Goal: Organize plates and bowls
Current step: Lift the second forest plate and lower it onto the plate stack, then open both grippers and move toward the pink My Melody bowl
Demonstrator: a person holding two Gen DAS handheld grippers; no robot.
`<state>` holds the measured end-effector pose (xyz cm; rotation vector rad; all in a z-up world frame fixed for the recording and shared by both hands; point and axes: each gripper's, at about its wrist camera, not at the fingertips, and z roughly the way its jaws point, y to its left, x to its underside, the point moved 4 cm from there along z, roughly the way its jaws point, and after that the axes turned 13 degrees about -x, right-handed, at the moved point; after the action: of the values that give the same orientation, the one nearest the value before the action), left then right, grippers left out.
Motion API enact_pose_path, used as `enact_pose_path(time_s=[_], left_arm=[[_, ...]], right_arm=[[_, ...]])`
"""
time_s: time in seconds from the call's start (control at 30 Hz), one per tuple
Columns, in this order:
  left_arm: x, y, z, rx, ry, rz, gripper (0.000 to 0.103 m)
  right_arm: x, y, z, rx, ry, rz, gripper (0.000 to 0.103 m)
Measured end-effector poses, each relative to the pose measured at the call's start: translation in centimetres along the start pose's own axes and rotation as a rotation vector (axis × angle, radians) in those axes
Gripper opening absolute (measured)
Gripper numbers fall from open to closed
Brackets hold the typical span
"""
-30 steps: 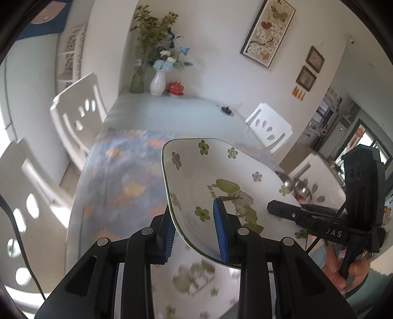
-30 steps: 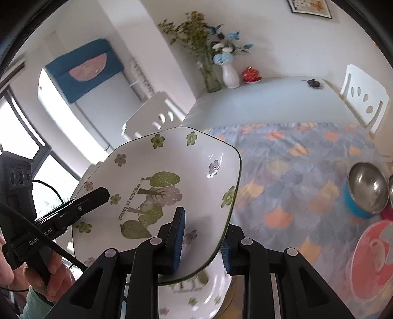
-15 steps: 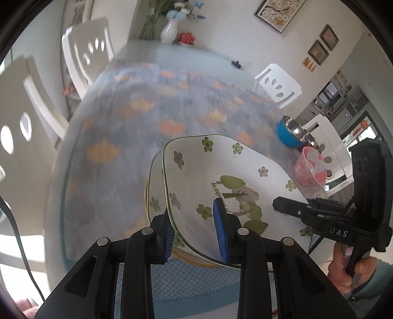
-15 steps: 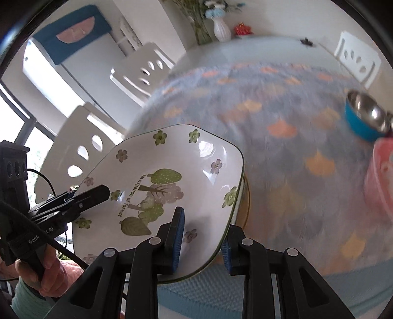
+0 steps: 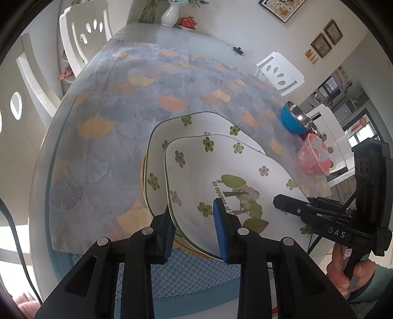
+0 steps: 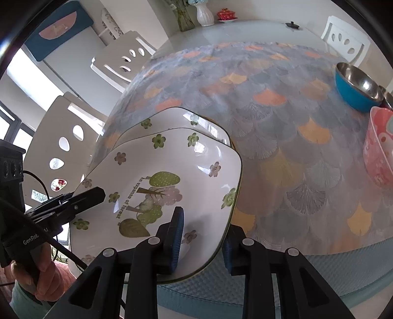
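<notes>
A white square plate with green flowers and a tree print [image 5: 221, 176] is held by both grippers, tilted, just above a matching plate [image 5: 169, 132] that lies on the table. My left gripper [image 5: 194, 230] is shut on the plate's left rim. My right gripper [image 6: 201, 241] is shut on its right rim; the plate [image 6: 172, 176] fills the left of the right wrist view, with the lower plate [image 6: 181, 117] showing behind it. A blue steel bowl [image 6: 356, 86] and a pink bowl [image 6: 380, 152] stand at the right.
The table carries a grey cloth with orange fan shapes [image 5: 147, 98]. White chairs [image 5: 83, 36] stand around it. A white vase [image 5: 169, 14] and a red dish [image 5: 188, 22] sit at the far end. A blue textured mat [image 6: 319, 270] lies at the near edge.
Both grippers have lowered the plate toward the table; the matching plate beneath now shows more fully behind it. The grip on both rims is unchanged.
</notes>
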<state>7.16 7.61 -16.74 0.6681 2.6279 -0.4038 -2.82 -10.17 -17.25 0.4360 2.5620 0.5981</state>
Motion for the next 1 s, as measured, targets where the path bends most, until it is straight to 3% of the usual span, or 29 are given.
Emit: enact_pose_path(time_s=[0.5,0.7,1.0], left_arm=[[-0.1,1.6,-0.7,-0.063,-0.016,-0.03,0.026],[-0.7,2.3,-1.5,-0.039,-0.043,-0.088,0.026],[-1.0,0.6,-2.3,-0.019,-0.06,-0.057,0.026]], right_arm=[[0.3,0.5,0.4,0.05,0.015,0.002,0.027],[0.2,0.8,0.2,0.046,0.008,-0.007,0.027],[1.4,0.9,-0.5,0.046,0.022,-0.022,0.027]])
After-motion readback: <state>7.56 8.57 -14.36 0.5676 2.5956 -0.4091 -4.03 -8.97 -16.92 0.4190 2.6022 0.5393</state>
